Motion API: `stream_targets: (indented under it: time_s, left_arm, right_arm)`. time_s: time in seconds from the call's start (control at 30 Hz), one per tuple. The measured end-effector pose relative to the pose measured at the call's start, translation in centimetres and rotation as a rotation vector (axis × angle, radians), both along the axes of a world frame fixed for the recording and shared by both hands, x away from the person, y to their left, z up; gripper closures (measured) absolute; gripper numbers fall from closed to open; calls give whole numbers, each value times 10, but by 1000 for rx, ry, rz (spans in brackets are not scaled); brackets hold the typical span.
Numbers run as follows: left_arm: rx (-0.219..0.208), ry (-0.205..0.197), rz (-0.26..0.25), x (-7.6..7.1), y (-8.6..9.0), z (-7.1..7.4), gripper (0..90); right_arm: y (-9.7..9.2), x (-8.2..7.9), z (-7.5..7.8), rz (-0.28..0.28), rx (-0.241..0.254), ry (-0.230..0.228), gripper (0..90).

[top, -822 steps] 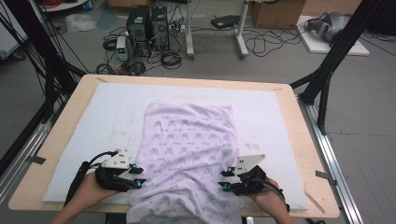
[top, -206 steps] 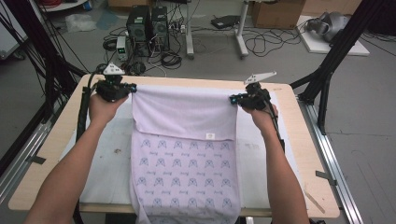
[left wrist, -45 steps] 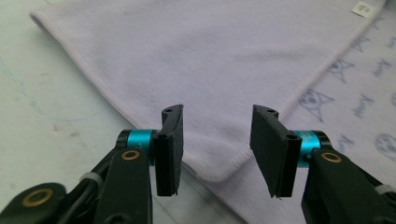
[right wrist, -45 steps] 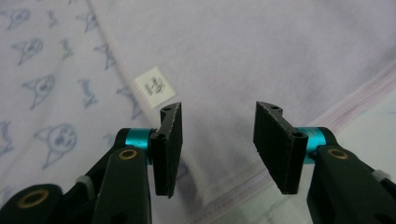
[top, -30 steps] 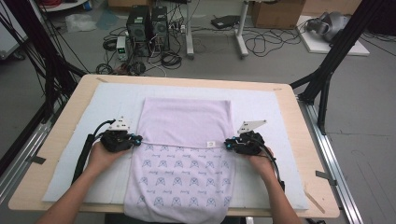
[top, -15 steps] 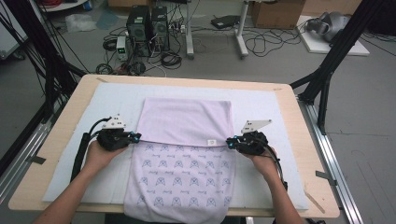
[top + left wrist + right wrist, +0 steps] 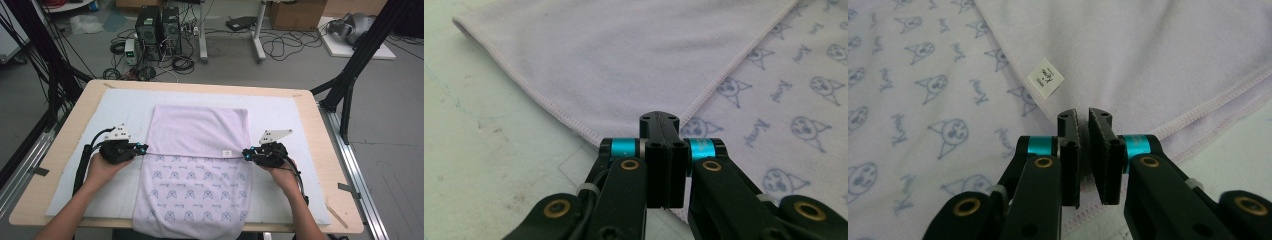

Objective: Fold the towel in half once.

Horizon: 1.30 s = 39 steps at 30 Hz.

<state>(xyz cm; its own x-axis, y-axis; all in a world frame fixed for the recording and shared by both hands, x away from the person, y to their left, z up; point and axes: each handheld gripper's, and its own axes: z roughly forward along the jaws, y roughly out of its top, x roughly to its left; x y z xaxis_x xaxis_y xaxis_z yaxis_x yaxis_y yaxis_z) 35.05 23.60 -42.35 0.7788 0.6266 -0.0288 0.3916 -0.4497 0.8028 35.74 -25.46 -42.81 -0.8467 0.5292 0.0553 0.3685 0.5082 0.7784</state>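
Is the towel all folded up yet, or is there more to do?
Not yet. Done: the far end of the towel is folded over toward the person, its plain side up, and its edge lies across the middle. In hand: the left tongs and the right tongs pinch that edge's two corners. Left: the near part with cat prints lies flat and hangs off the table, so probably another fold.

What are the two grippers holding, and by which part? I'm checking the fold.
Both hold the lilac towel: the left gripper is shut on the folded-over flap's near left corner, the right gripper on its near right corner by the small label.
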Motion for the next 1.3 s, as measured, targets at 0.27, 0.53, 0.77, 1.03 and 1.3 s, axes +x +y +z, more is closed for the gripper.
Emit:
stream_targets:
  time_s: [0.27,0.53,0.77,1.03,1.3]
  left_arm:
    - [62,40,22,17,-17,-17,527]
    - [74,30,44,22,-18,-13,849]
    - [12,1,48,17,-13,9,858]
    - [-29,-30,0,-24,-4,35,858]
    - [-22,-23,-131,-111,0,32,814]
  right_arm:
    - [3,6,-13,-8,-28,38,828]
    - [4,7,-12,-5,-29,25,824]
    - [-1,3,-4,-10,4,2,824]
    - [-5,-25,25,32,52,-37,826]
    - [-15,-98,33,110,102,10,809]
